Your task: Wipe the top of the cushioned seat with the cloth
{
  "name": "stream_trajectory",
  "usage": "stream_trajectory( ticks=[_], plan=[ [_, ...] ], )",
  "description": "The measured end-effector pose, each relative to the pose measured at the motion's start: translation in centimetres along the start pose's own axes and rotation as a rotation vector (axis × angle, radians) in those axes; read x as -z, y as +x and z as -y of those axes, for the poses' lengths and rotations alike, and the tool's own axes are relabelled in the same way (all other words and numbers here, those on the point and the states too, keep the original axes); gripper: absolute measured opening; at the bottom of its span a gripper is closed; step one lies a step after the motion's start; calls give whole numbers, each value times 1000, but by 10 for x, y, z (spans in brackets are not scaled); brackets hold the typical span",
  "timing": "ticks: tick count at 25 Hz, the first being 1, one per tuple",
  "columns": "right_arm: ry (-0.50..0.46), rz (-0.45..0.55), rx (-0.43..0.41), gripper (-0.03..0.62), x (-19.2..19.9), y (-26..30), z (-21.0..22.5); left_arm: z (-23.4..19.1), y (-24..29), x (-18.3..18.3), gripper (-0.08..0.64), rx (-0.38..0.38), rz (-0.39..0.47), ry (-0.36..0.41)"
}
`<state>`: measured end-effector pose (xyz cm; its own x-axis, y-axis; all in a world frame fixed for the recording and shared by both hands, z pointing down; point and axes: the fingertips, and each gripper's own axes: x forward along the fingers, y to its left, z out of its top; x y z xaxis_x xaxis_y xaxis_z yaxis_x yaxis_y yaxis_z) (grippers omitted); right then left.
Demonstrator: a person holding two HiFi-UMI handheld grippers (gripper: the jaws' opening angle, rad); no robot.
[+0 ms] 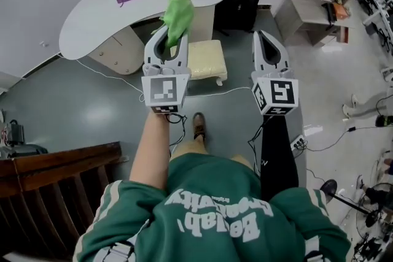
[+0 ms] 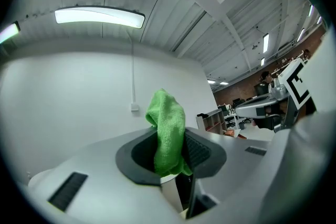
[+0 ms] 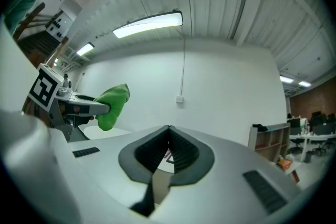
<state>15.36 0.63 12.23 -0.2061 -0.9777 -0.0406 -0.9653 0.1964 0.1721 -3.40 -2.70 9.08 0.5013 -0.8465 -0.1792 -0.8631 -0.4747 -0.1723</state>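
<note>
Green cloth [image 1: 177, 15] clamped in left tongs [image 1: 167, 34], seemingly over edge of cushioned seat [image 1: 207, 61], right tongs [image 1: 264, 35] clenched empty

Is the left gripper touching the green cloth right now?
Touching. In the left gripper view, the left gripper is shut on the green cloth, which sticks up between its jaws.

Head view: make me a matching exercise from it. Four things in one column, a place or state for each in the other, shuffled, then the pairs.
Things:
1. cloth
2. cushioned seat
3. black bag
4. right gripper

Places or states:
A. on the floor by the wall, beside the desk
B. shut, holding nothing
C. clamped in the left gripper
D. on the floor in front of the desk

Pairs: 1-C, 2-D, 3-A, 4-B.
</note>
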Motion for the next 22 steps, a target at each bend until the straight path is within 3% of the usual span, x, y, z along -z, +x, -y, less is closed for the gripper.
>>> stream_trajectory(
  ticks=[3,11,22],
  plan=[
    [-37,-27,15,9,8,42,2,-21,36,16,110,22,-10,-6],
    [-12,-107,38,9,47,101,2,-54,87,66,110,59,-34,-55],
    [45,-129,42,9,94,137,23,-30,126,121,110,136,-97,-71]
  ],
)
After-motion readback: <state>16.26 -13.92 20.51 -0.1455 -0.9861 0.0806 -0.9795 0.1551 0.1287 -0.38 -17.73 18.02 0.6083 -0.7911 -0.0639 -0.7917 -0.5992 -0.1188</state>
